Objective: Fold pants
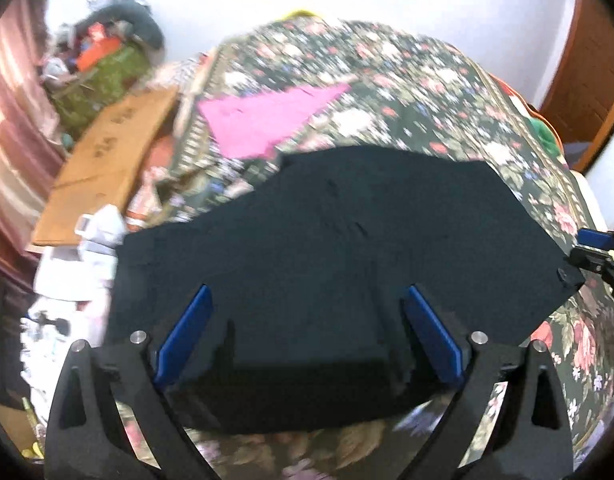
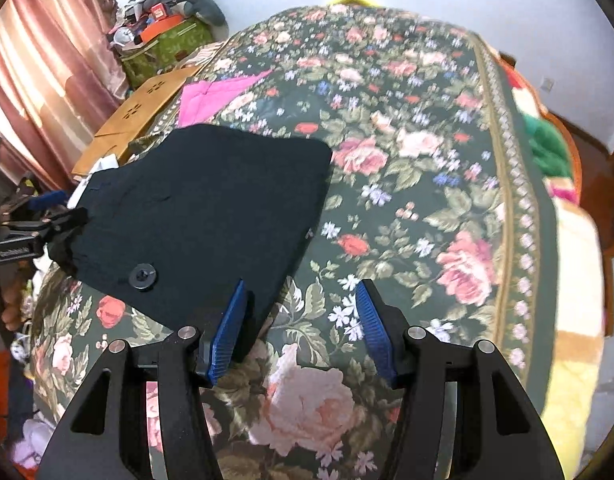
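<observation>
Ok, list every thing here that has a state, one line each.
pants: folded into a flat dark bundle, lying on the bedspread
bedspread: spread over the bed
left gripper: open, fingers apart over the pants
right gripper: open, nothing held
pink cloth: lying flat

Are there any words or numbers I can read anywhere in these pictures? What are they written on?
None can be read for sure.
Flat brown cardboard sheet beside the bed: dark printed marks, too blurred to read.
Black clamp arm of the left gripper, seen from the right wrist view: a small pale word, too tiny to read.
Round black button on the dark folded pants: no lettering visible.
</observation>
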The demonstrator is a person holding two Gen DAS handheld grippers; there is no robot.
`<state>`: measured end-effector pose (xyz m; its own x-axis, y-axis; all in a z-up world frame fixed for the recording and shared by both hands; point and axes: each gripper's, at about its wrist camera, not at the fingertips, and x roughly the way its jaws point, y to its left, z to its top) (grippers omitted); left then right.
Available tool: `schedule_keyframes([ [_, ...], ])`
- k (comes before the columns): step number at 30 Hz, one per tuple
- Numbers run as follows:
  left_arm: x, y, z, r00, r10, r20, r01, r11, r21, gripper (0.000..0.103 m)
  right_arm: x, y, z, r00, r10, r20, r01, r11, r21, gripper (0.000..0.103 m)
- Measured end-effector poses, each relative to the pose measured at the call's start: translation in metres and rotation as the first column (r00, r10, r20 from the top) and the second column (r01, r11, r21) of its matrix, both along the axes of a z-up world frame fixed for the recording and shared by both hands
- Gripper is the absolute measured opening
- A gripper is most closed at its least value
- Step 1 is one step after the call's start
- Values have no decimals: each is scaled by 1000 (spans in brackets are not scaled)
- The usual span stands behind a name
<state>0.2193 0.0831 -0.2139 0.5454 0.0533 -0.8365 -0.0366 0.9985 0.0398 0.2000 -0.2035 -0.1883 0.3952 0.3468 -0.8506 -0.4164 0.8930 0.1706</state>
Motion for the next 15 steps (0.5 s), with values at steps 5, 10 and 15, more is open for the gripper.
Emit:
schedule_keyframes([
  [5,-23,35,26,992,96,81,-96,995,-12,98,-7,21,32,995,32,98,-33,999,10,53],
  [10,-45,77,30,972,207,108,-203,978,-47,98,-12,56,49,982,90,164,-91,996,4,54],
  [15,-66,123,7,953,301,20,-295,943,-152,98,-11,93,38,978,143,150,-145,989,4,59],
])
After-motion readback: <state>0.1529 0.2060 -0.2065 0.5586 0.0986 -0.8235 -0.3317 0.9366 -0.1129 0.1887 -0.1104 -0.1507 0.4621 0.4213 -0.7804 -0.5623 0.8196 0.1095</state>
